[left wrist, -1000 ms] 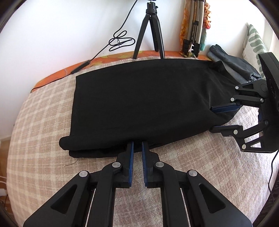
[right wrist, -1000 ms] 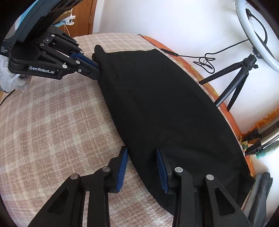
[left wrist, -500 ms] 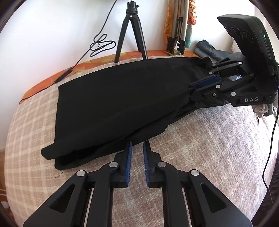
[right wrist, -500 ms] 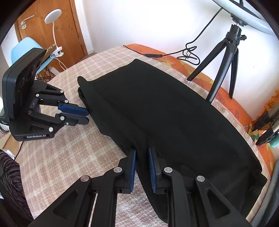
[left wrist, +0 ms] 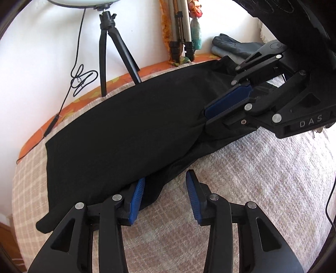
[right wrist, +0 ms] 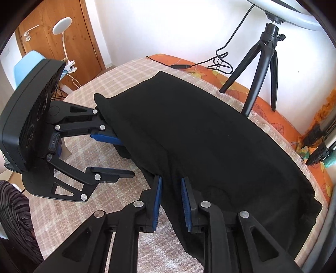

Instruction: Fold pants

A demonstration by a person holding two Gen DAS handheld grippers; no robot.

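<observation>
Pants [right wrist: 199, 136] lie long across the bed [right wrist: 88, 159], ahead of both tools. Right hand-held gripper [right wrist: 171, 201] is clamped on the near edge, likely to carry a fold. Left hand-held gripper [left wrist: 164, 196] is opening, cloth at one finger, not pinched.

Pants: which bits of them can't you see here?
- Left wrist view: the right claw, shut on the pants, covers that end.
- Right wrist view: the pants' near end slips behind the claw at the bottom edge.
- Both views: folds and layers vanish in plain black cloth.
- Ring light: cut off by the top edge.
</observation>
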